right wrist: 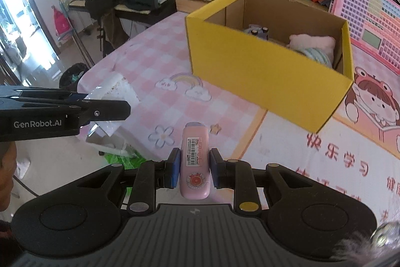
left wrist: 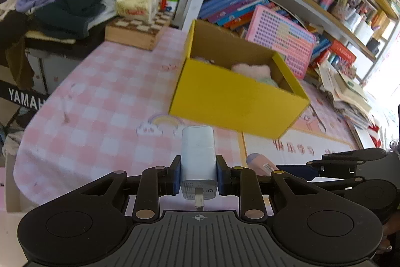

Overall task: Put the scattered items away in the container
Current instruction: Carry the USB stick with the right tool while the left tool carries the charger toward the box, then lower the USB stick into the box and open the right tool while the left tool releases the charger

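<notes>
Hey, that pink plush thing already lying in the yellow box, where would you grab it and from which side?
Take the pink plush across its puffy upper part, coming straight down through the open top of the yellow box. The walls block any sideways approach, and it lies close to the right-hand wall, so set the fingers parallel to that wall. Both grippers are full now.

The left black plastic two-finger gripper (left wrist: 198, 175) has blue rubber pads (left wrist: 176, 174) at its fingertips, brass-coloured pivot pins on the linkage bars, two round housings with recessed discs either side, and a grey ribbed centre plate bearing a small crosshair mark. The right black plastic two-finger gripper (right wrist: 194, 168) matches it, with one yellow pivot cap. Seen side-on from the right camera, the left tool carries white "GenRobot.AI" lettering and small screws.
</notes>
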`<action>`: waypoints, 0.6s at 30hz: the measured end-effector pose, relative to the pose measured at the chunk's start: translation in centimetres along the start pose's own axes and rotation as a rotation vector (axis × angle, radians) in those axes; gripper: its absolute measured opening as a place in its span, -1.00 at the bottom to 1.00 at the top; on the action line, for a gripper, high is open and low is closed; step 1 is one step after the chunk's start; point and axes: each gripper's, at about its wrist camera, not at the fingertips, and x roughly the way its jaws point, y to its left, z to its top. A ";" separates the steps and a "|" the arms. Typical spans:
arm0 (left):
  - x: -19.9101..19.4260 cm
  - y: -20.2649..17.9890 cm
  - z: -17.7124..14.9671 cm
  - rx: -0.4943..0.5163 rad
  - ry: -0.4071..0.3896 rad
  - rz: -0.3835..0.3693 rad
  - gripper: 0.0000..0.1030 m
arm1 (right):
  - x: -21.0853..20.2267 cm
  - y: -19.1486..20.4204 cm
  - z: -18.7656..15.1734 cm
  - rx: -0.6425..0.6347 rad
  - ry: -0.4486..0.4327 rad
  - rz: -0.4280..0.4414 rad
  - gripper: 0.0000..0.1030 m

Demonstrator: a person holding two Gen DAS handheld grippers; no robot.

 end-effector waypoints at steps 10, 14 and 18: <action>2.8 -2.8 7.5 0.086 -0.123 -0.035 -0.51 | -1.6 -6.6 7.7 0.052 -0.172 -0.062 -0.55; 6.0 -4.2 10.2 0.144 -0.129 -0.022 -0.51 | -0.7 -9.6 11.2 0.033 -0.208 -0.102 -0.55; 9.6 -5.9 12.2 0.187 -0.083 -0.019 -0.51 | 1.8 -12.0 14.7 0.035 -0.190 -0.105 -0.55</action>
